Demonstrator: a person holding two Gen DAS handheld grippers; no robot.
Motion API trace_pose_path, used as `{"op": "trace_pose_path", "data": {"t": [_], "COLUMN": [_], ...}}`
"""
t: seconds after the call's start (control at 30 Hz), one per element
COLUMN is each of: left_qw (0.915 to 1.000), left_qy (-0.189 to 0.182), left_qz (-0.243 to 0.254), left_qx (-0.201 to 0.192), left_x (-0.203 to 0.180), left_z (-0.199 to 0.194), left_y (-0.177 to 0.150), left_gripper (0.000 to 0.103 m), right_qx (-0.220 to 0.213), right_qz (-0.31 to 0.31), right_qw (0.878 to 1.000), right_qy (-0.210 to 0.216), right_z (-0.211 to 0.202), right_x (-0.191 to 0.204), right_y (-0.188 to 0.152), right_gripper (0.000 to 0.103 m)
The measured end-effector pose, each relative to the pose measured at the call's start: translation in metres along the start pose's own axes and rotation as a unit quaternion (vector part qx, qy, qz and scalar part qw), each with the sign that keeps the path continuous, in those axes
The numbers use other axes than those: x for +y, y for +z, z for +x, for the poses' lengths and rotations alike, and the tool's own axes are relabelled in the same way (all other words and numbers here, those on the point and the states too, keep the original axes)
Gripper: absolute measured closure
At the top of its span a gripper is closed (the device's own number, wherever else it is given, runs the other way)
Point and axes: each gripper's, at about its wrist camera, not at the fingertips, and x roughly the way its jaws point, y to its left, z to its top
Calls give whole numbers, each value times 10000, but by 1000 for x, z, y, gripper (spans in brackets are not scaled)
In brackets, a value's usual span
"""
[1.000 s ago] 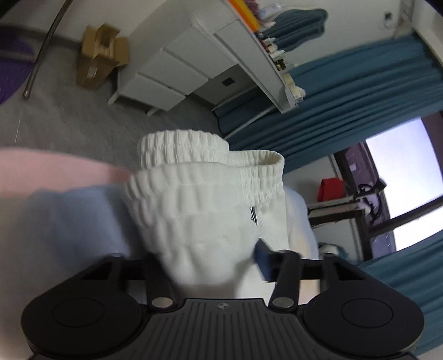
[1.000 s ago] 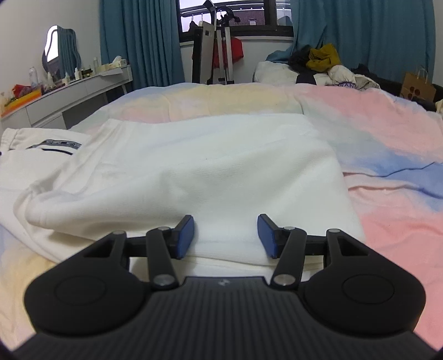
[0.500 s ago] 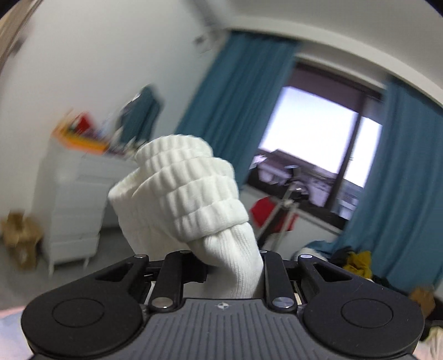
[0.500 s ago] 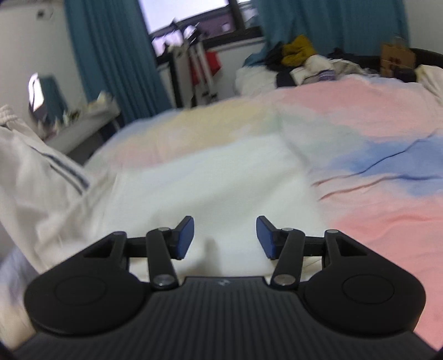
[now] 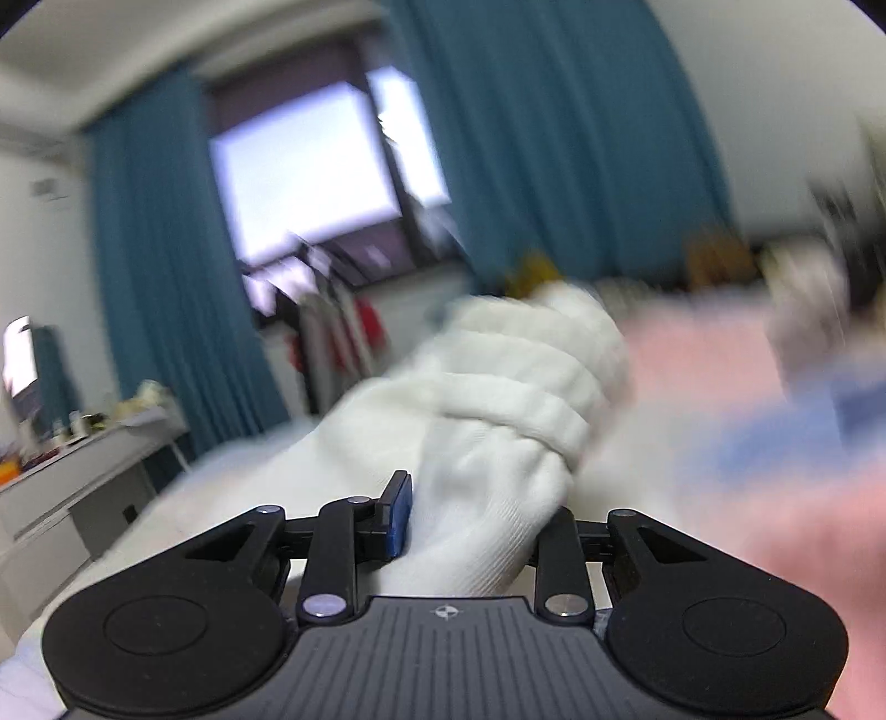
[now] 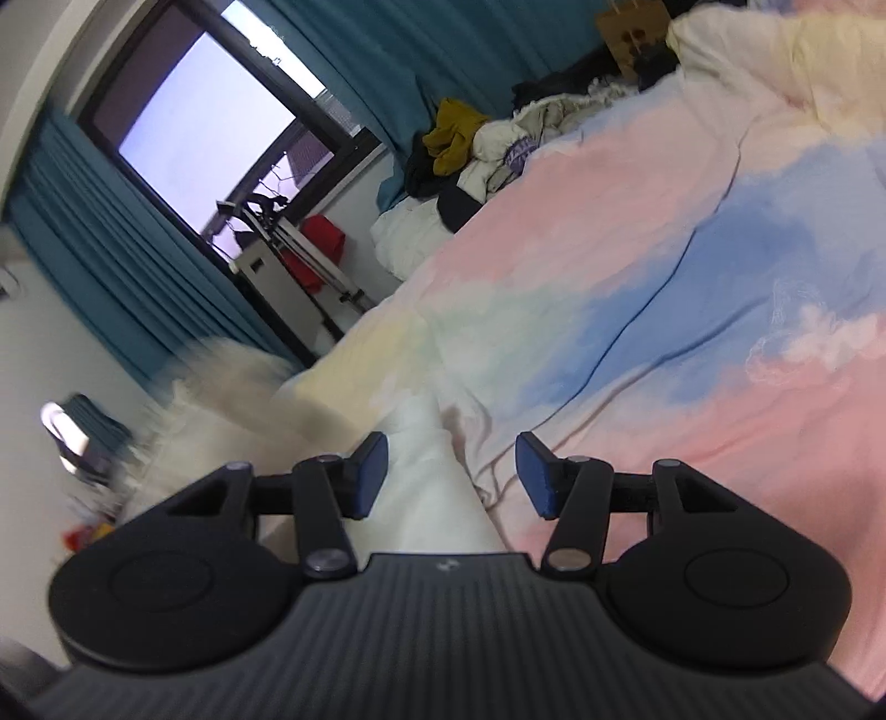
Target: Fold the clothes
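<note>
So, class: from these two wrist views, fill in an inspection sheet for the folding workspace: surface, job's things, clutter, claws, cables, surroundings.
Surface: bed with a pink, blue and pale yellow cover, creased.
Job's things: white garment with ribbed elastic band, bunched and blurred by motion; part of the white cloth also lies on the bed in the right wrist view.
Clutter: heap of clothes at the far end of the bed; brown paper bag beyond it.
Claws: left claw shut on the white garment; right claw open, holding nothing, white cloth below it.
Cables: nothing seen.
Surroundings: teal curtains, window, white dresser with small items, red item by the window.
</note>
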Motion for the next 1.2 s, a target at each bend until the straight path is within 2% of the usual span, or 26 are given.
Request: {"op": "trace_pose_path", "data": {"t": [0.07, 0.13, 0.27, 0.37, 0.5, 0.6, 0.67, 0.77, 0.83, 1.0, 1.1, 1.17, 1.2], "left_qw": [9991, 9991, 9987, 9957, 9911, 9893, 9903, 9919, 9926, 9933, 9934, 9933, 9932], "left_qy": [48, -13, -326, -687, -890, -1005, -993, -1001, -1005, -1066, -1106, -1133, -1147], "left_qz": [416, 419, 338, 552, 882, 924, 870, 682, 581, 390, 280, 207, 170], "left_qx": [-37, -72, 208, 275, 456, 507, 436, 382, 368, 230, 139, 78, 47], "left_x": [-18, -21, 0, 36, 71, 93, 100, 107, 107, 110, 111, 112, 113], "left_z": [0, -1, -7, -15, -27, -35, -40, -47, -45, -45, -47, -48, -48], "left_y": [-12, -13, -10, -22, -41, -64, -72, -83, -86, -87, -87, -87, -88], "left_gripper": [75, 72, 48, 40, 40, 40, 40, 40, 40, 43, 55, 67, 71], "right_qx": [155, 296, 670, 1014, 1279, 1590, 1712, 1866, 1903, 2063, 2075, 1980, 1895], "right_qz": [154, 334, 712, 769, 940, 889, 794, 880, 750, 1128, 1040, 907, 821], "right_qw": [9996, 9982, 9913, 9858, 9801, 9769, 9767, 9709, 9714, 9615, 9615, 9642, 9660], "right_qy": [200, 405, 882, 1091, 1191, 1112, 1019, 1215, 1206, 1419, 1474, 1510, 1553], "right_z": [5, 11, 28, 45, 67, 88, 102, 123, 134, 162, 168, 164, 160], "right_x": [-5, -9, -11, -8, -7, -3, 1, 5, 9, 2, 5, 12, 15], "right_y": [1, 1, 0, 7, 13, 8, 6, 5, 7, 1, -2, -1, 1], "right_gripper": [48, 48, 51, 52, 52, 52, 52, 54, 54, 56, 56, 75, 78]}}
